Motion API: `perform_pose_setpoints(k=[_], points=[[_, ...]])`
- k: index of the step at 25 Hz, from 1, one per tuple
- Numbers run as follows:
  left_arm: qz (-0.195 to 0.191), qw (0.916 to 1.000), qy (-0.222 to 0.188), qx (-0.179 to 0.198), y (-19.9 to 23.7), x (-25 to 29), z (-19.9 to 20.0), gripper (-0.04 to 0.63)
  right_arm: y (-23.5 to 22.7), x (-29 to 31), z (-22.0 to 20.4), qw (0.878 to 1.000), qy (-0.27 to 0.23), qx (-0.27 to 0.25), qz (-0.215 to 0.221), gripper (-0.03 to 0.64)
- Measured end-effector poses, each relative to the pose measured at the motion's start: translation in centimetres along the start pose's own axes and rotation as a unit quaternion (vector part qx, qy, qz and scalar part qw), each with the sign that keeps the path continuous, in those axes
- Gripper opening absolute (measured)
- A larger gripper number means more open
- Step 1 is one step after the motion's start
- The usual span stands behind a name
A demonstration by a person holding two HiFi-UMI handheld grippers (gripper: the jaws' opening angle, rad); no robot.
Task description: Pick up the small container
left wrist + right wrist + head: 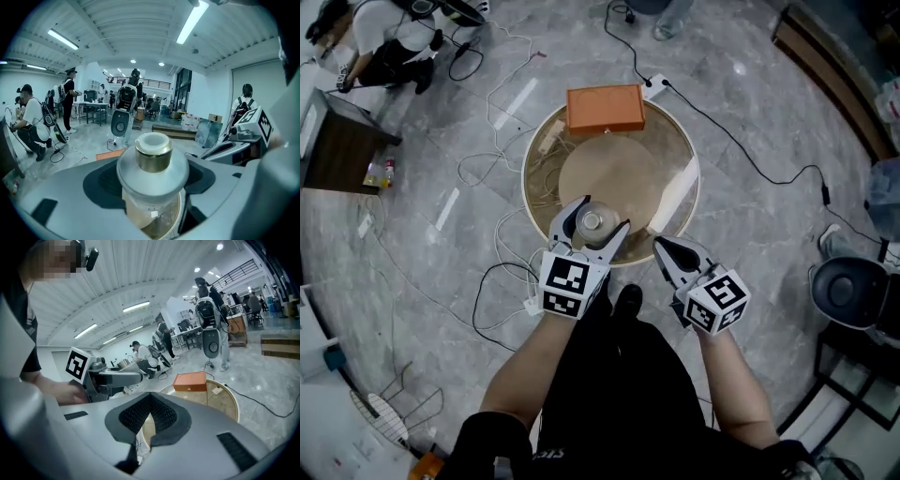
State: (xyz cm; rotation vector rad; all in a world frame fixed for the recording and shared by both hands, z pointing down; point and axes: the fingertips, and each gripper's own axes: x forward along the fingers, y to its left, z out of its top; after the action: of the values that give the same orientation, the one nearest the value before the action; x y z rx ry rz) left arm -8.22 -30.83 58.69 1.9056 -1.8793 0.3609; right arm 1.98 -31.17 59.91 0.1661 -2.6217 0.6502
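Left gripper view: the small container is seen clamped between the wide-set jaws of the left gripper, above the round table; the right gripper is closed, empty. The pick-up is judged done; a steady hold is called for next

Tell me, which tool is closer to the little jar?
Left. The left tool holds the jar between its jaws; the right tool sits beside it, apart.

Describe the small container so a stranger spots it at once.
The round gold-rimmed table has an orange box at its far edge. Over its near edge the left tool grips the small container. It is the only jar: clear, pale domed lid, gold collar, white knob.
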Motion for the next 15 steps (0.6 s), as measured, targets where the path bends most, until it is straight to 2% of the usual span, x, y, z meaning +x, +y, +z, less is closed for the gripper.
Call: perform_pose_setpoints(k=[4,8,12,15], points=[[0.005,1.0,-0.008,0.004,-2.3,-4.7,4.4,0.344,3.9,-3.8,3.4,0.999,0.001,-0.028,0.016,0.014],[0.013,0.9999,-0.005,0.005,-3.4,-9.2,7.0,0.344,7.4,-6.9,5.5,0.999,0.0,-0.044,0.024,0.014],[0.024,0.9996,-0.012,0.01,-4.3,-12.1,9.4,0.344,8.3,-9.3,6.8,0.998,0.003,-0.066,0.02,0.014],[0.026,0.9995,-0.014,0.015,-5.0,-14.1,10.5,0.344,8.9,-10.5,7.5,0.998,-0.011,-0.064,0.015,0.014]])
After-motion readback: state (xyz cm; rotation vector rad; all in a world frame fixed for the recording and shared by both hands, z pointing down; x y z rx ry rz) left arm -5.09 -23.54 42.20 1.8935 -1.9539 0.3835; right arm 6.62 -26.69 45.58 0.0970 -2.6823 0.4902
